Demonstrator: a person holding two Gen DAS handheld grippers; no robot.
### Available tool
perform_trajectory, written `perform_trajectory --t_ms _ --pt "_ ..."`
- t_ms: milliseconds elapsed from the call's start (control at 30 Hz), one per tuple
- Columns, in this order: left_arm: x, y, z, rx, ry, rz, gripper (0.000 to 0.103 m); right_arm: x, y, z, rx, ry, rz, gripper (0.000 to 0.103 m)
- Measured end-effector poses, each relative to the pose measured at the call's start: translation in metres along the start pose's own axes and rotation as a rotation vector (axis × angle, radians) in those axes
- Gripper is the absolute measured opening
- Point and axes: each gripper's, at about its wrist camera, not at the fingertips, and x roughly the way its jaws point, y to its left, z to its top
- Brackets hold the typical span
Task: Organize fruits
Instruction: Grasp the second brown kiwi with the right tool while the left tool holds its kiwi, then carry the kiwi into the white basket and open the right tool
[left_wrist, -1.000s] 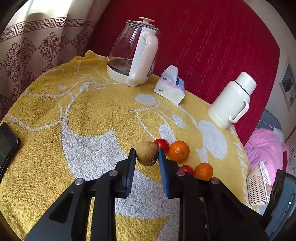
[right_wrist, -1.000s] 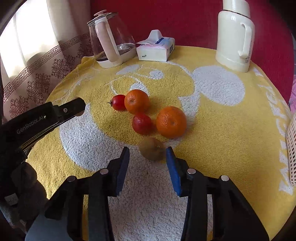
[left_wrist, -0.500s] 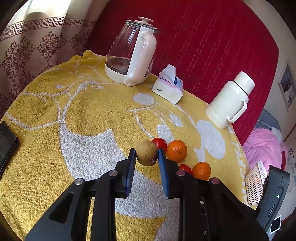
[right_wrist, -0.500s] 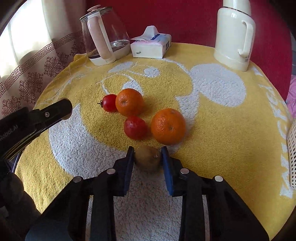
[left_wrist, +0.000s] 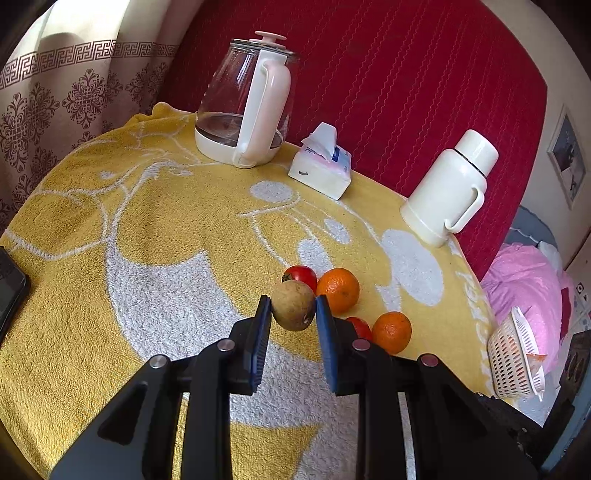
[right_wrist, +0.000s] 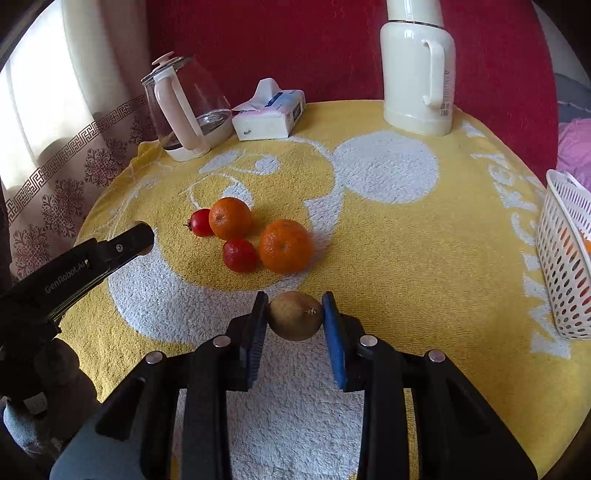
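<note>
My left gripper (left_wrist: 293, 314) is shut on a brown kiwi (left_wrist: 294, 305) and holds it above the yellow towel. My right gripper (right_wrist: 295, 317) is shut on a second brown kiwi (right_wrist: 294, 315), lifted just off the towel. Two oranges (right_wrist: 230, 218) (right_wrist: 285, 245) and two red tomatoes (right_wrist: 201, 222) (right_wrist: 239, 254) lie clustered in the middle of the table. They also show in the left wrist view, the far orange (left_wrist: 338, 290) just beyond the held kiwi. The left gripper shows at the left of the right wrist view (right_wrist: 138, 236).
A white mesh basket (right_wrist: 565, 258) with an orange inside stands at the table's right edge. A glass kettle (left_wrist: 247, 107), a tissue box (left_wrist: 321, 170) and a white thermos (left_wrist: 447, 192) stand along the back. A dark phone (left_wrist: 9, 291) lies at the left edge.
My right gripper closed on the kiwi that lay in front of it and lifted it slightly. My left gripper kept its kiwi and drifted a little.
</note>
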Motion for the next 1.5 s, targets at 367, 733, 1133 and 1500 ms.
perform_trajectory --t_ms 367,733,1133,1500 --pt "0.000 -0.004 -0.002 0.020 -0.002 0.005 0.025 -0.054 -0.049 0.001 0.100 -0.100 -0.050 0.031" --pt "-0.001 -0.012 -0.006 0.050 -0.007 0.005 0.025 -0.107 -0.112 -0.005 0.205 -0.197 -0.157 0.031" --pt "-0.007 -0.026 -0.014 0.100 -0.018 -0.009 0.025 -0.141 -0.190 -0.014 0.328 -0.251 -0.305 0.031" --pt "-0.010 -0.031 -0.025 0.119 -0.007 -0.019 0.025 -0.123 -0.238 -0.016 0.408 -0.203 -0.352 0.031"
